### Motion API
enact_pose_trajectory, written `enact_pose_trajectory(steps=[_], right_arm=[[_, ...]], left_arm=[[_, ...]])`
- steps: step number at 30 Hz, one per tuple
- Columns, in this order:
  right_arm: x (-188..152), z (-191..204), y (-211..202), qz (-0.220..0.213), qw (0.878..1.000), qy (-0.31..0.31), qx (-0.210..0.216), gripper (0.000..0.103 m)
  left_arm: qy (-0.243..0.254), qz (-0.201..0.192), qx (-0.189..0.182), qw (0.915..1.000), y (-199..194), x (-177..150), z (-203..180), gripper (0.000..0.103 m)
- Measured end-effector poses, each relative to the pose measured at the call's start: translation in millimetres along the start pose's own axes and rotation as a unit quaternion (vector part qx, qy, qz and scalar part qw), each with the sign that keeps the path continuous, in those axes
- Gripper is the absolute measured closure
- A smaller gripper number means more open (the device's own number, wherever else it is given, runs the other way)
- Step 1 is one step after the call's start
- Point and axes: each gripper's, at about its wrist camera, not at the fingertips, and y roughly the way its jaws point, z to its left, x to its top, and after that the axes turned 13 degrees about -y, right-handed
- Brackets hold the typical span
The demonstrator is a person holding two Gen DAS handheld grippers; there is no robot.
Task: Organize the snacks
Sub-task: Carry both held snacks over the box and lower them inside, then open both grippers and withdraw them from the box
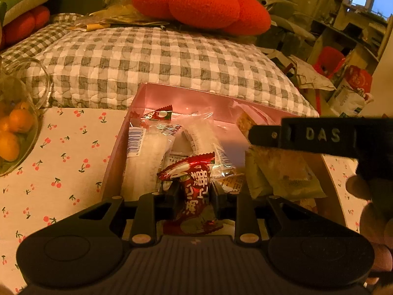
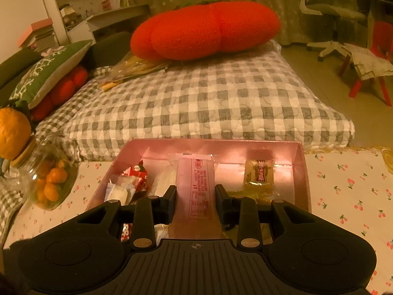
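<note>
Left wrist view. At the left edge of the frame, a glass jar [image 1: 17, 113] lies tilted on the cherry-print cloth [image 1: 68, 152], with small oranges [image 1: 14, 132] inside it. At the centre, the pink box [image 1: 115, 157] rests on the cloth just in front of a grey-checked quilt [image 1: 157, 59]. The box contains several wrapped snacks: a long white packet with a barcode [image 1: 142, 159] at its left side, clear wrappers [image 1: 199, 135] in the middle, and green packets [image 1: 282, 179] at its right side. At lower centre, the left gripper [image 1: 194, 191] is clamped on a red snack wrapper [image 1: 194, 196] with white characters; the wrapper stands upright between the fingers, above the near part of the box. At the right of the frame, the right gripper's black body marked "DAS" [image 1: 324, 135] reaches in over the box, with the person's fingers [image 1: 356, 186] below it. A red cushion [image 1: 201, 2] lies on the quilt at the upper centre.

Right wrist view. At the left edge, the jar [image 2: 49, 179] of oranges shows again, with a large orange [image 2: 13, 132] on top of it. At the centre, the right gripper [image 2: 195, 196] is closed on a long clear packet with red print [image 2: 196, 186], held lengthwise over the pink box [image 2: 302, 172]. Inside the box, a red-and-white packet [image 2: 133, 172] lies at the left and a yellow wrapped sweet [image 2: 259, 174] at the far right.
</note>
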Motion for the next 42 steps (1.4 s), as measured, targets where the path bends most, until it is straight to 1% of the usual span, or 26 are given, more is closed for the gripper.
enact_pose_trajectory(steps=[2,5,6,8,10,12,16,18,19,20,21,23,25,28,31,33,37,42], right_arm=[[3,0,3,0.001,1.000,0.002,0.000,0.071],[5,1,7,0.001,1.000,-0.001,-0.005,0.067],[6,2,8,0.001,1.000,-0.002,-0.007,0.067],[7,4,9,0.001,1.000,-0.004,-0.006,0.067],[7,3,8,0.000,1.000,0.001,-0.007,0.061],[8,1,4,-0.007,1.000,0.009,-0.010,0.049],[7,-3,-8,-0.015,1.000,0.020,-0.015,0.042],[3,-5,-18,-0.022,0.999,0.025,-0.019,0.031],[0,-6,-24,-0.026,0.999,0.028,-0.021,0.029],[-4,-7,-30,-0.029,0.999,0.029,-0.023,0.027],[-7,-9,-35,-0.029,0.999,0.029,-0.024,0.027],[-12,-11,-44,-0.028,0.999,0.029,-0.026,0.027],[-17,-12,-54,-0.028,0.999,0.026,-0.028,0.026],[-26,-10,-72,-0.029,0.999,0.022,-0.029,0.021],[-39,-7,-90,-0.031,0.999,0.028,-0.025,0.019],[-48,-4,-99,-0.025,0.999,0.026,-0.024,0.018],[-63,4,-115,-0.018,0.999,0.011,-0.031,0.018],[-77,14,-130,-0.004,1.000,0.003,-0.031,0.016]], left_arm=[[0.005,-0.001,0.002,1.0000,1,0,-1,0.074],[0.014,-0.004,0.006,0.9999,2,2,-1,0.071],[0.017,-0.004,0.008,0.9998,3,2,-1,0.069],[0.022,-0.003,0.006,0.9997,3,2,-1,0.068],[0.029,-0.004,0.003,0.9996,1,2,-1,0.063],[0.034,-0.007,-0.001,0.9994,-2,2,-2,0.057],[0.045,-0.010,-0.010,0.9989,-12,-3,-5,0.044],[0.050,-0.011,-0.014,0.9986,-19,-7,-7,0.039],[0.051,-0.012,-0.015,0.9985,-22,-9,-7,0.034],[0.053,-0.013,-0.015,0.9984,-26,-11,-8,0.032],[0.054,-0.013,-0.013,0.9983,-30,-14,-8,0.029],[0.059,-0.015,-0.011,0.9981,-39,-20,-7,0.028],[0.061,-0.017,-0.007,0.9980,-48,-25,-6,0.024],[0.063,-0.023,0.002,0.9978,-63,-31,-3,0.020],[0.063,-0.031,0.011,0.9974,-78,-38,-3,0.011],[0.058,-0.037,0.024,0.9974,-88,-44,-1,0.008],[0.049,-0.034,0.042,0.9973,-98,-50,3,0.006],[0.059,-0.032,0.065,0.9956,-112,-61,5,0.004]])
